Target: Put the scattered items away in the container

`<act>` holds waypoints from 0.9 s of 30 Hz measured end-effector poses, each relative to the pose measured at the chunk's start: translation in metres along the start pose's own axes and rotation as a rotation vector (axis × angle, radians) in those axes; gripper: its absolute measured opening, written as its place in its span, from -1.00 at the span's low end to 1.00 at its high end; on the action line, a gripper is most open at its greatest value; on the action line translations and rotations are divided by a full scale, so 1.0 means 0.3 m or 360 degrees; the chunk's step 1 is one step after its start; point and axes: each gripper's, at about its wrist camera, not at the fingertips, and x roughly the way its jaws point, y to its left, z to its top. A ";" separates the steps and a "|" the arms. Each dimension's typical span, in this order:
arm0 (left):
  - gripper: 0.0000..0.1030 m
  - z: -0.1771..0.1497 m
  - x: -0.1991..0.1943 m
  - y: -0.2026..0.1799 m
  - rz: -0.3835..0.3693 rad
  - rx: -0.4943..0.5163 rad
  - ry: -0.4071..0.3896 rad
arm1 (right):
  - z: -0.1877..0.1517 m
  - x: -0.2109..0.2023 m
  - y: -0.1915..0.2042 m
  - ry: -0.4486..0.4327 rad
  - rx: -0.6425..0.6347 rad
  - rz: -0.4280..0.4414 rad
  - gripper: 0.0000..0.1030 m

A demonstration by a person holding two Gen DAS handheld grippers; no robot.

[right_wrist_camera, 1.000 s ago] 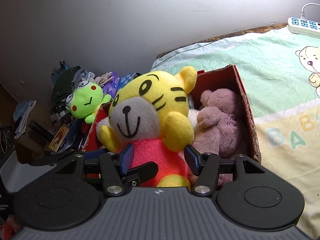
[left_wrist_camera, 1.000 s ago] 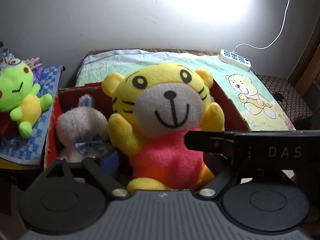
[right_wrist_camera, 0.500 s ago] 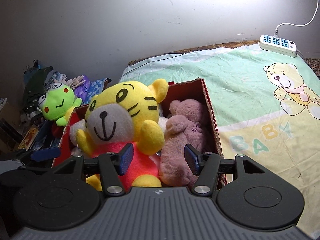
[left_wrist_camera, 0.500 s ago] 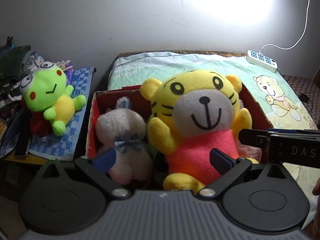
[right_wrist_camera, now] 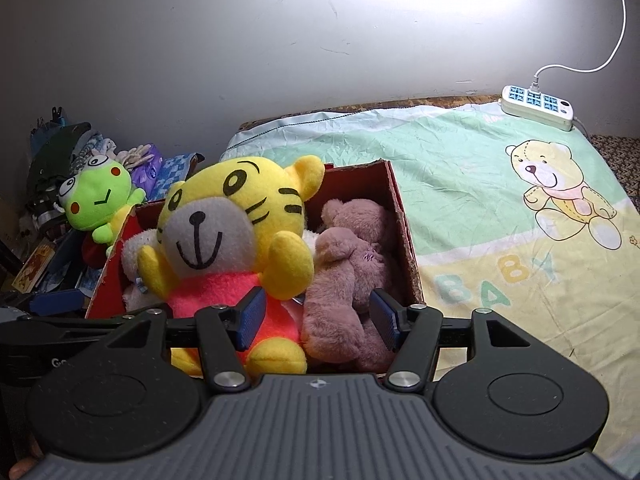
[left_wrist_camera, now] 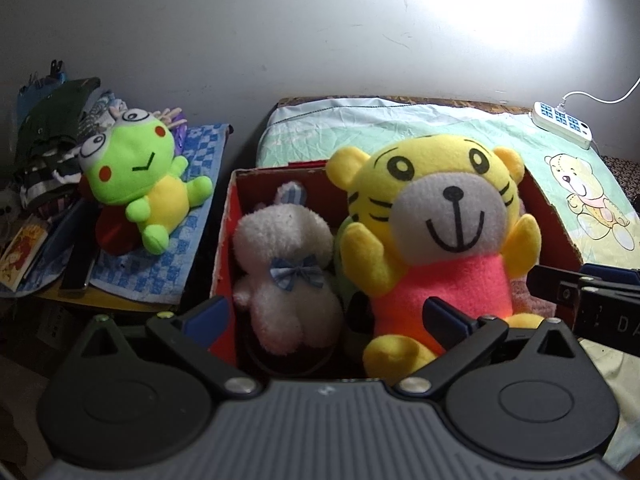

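My left gripper [left_wrist_camera: 326, 316] is opening over the box [left_wrist_camera: 224, 240], gripping nothing; right gripper [right_wrist_camera: 320, 320] spread, empty. Bed [right_wrist_camera: 480, 200] clear at three o'clock.

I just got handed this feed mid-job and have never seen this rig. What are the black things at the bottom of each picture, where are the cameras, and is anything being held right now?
There is no robot arm: a person holds a two-finger gripper in each hand, and a fisheye camera on each looks forward along its fingers. The black shapes are those grippers. One picture is the left gripper, the other the right gripper.

Both look down at a red cardboard box on a bed sheet. Inside it sit a yellow tiger plush, a white bunny plush and a mauve bear plush. A green frog plush lies outside on a blue checked cloth.

Nothing is held: the left jaws are opening wide, the right stand open, pads off the toys.
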 end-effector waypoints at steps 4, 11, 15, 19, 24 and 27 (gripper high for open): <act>0.99 -0.008 0.010 0.006 0.0020 -0.0028 0.0027 | -0.009 -0.008 0.004 -0.0017 -0.0006 -0.0013 0.26; 0.99 -0.017 0.016 0.001 0.0080 -0.0028 0.0046 | -0.017 -0.012 0.005 -0.0016 0.0012 -0.0029 0.27; 0.99 -0.020 0.015 -0.002 0.0095 -0.0028 0.0044 | -0.022 -0.022 0.010 -0.0024 0.0010 -0.0029 0.27; 0.99 -0.021 0.009 -0.009 0.0112 -0.0008 0.0028 | -0.026 -0.028 0.006 -0.0036 0.0025 -0.0045 0.32; 0.99 -0.013 0.005 -0.011 0.0085 -0.0008 0.0027 | -0.027 -0.036 -0.001 -0.0045 0.0036 -0.0048 0.33; 0.99 -0.009 0.002 -0.020 0.0103 0.0008 0.0016 | -0.026 -0.037 -0.007 -0.0043 0.0046 -0.0053 0.33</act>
